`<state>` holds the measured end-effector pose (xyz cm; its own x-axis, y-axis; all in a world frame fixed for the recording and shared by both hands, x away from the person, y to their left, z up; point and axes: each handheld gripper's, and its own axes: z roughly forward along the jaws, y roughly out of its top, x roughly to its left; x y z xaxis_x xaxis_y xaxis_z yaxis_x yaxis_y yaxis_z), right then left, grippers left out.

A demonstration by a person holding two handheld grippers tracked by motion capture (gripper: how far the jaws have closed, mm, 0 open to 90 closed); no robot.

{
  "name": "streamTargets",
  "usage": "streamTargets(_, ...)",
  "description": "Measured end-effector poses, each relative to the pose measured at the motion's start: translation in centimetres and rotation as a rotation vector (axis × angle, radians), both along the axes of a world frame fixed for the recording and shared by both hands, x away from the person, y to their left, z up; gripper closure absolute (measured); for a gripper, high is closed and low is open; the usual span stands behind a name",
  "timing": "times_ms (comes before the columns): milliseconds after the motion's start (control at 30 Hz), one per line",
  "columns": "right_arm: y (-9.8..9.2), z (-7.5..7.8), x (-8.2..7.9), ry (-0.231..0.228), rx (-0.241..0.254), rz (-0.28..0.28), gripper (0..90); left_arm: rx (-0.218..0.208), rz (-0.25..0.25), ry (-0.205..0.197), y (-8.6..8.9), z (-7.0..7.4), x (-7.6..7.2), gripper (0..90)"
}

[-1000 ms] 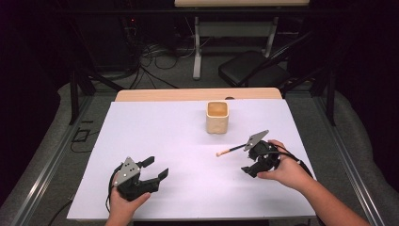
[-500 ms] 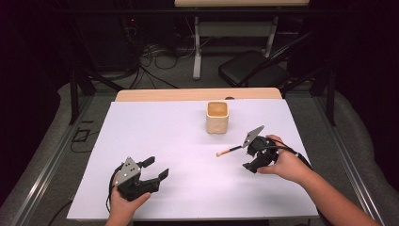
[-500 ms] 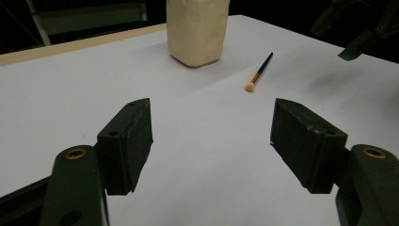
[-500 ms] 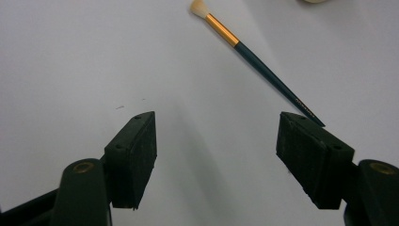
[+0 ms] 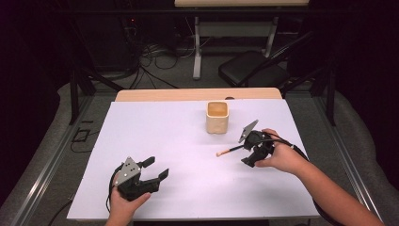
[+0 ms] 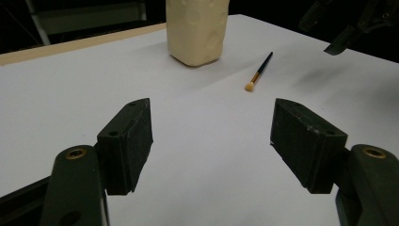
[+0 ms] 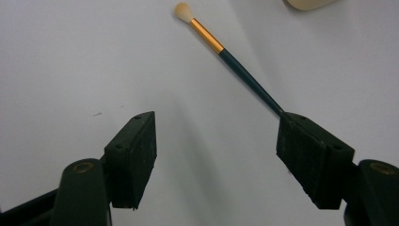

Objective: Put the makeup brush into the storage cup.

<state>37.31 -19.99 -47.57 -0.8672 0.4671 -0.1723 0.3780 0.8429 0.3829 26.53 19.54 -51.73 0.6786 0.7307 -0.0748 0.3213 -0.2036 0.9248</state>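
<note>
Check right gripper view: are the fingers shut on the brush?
No. The right gripper is open, and the brush lies on the table.

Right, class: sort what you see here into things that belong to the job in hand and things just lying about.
Job in hand:
- small brush on the table
- right tongs, open, hovering at its handle
- cream cup beyond the brush, probably its holder

Lying about:
- left tongs, open, resting idle
- black chair behind the table
- floor cables

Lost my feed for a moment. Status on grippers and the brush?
Left gripper open, idle near table edge. Right gripper open, jaws wide at the brush handle, not gripping. Brush flat on table, cup beyond. Nothing in the way.
</note>
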Motion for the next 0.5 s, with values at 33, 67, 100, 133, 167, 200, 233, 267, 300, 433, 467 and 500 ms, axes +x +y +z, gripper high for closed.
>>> streamTargets(33,0.0,0.1,0.2,0.003,-0.006,0.001,28.9,0.001,0.0,0.0,0.0,0.0,0.0,29.9)
streamTargets(67,0.0,0.1,0.3,0.001,-0.005,0.002,28.9,0.001,0.0,0.001,0.0,0.0,0.0,29.9)
streamTargets(100,0.1,0.1,0.4,-0.004,-0.009,0.004,28.9,0.001,-0.001,0.001,0.0,0.0,0.0,29.9)
streamTargets(133,0.1,0.2,0.5,-0.003,-0.012,0.003,28.9,0.002,-0.001,0.0,0.0,0.0,0.0,29.9)
streamTargets(167,0.1,0.1,0.7,-0.009,-0.009,0.004,28.9,0.002,-0.001,-0.001,0.0,0.0,0.0,29.9)
streamTargets(200,0.1,0.2,0.7,-0.006,-0.012,0.003,28.9,0.002,-0.001,-0.001,0.0,0.0,0.0,29.9)
streamTargets(233,0.1,0.2,0.8,-0.009,-0.017,0.008,28.9,0.002,-0.001,-0.001,0.0,0.0,0.0,29.9)
streamTargets(267,0.2,0.2,0.9,-0.011,-0.008,0.003,28.9,0.003,-0.001,-0.001,0.0,0.0,0.0,29.9)
streamTargets(300,0.2,0.3,1.0,-0.01,-0.014,0.004,28.9,0.003,-0.001,-0.001,0.0,0.0,0.0,30.0)
streamTargets(433,0.4,0.3,1.2,-0.015,-0.018,0.007,28.8,0.003,-0.004,-0.001,0.0,0.0,0.0,30.0)
streamTargets(467,0.4,0.3,1.2,-0.013,-0.019,0.004,28.8,0.004,-0.004,-0.001,0.0,0.0,0.0,30.0)
streamTargets(500,0.5,0.3,1.3,-0.016,-0.02,0.006,28.6,0.004,-0.004,-0.001,0.0,0.0,0.0,30.0)
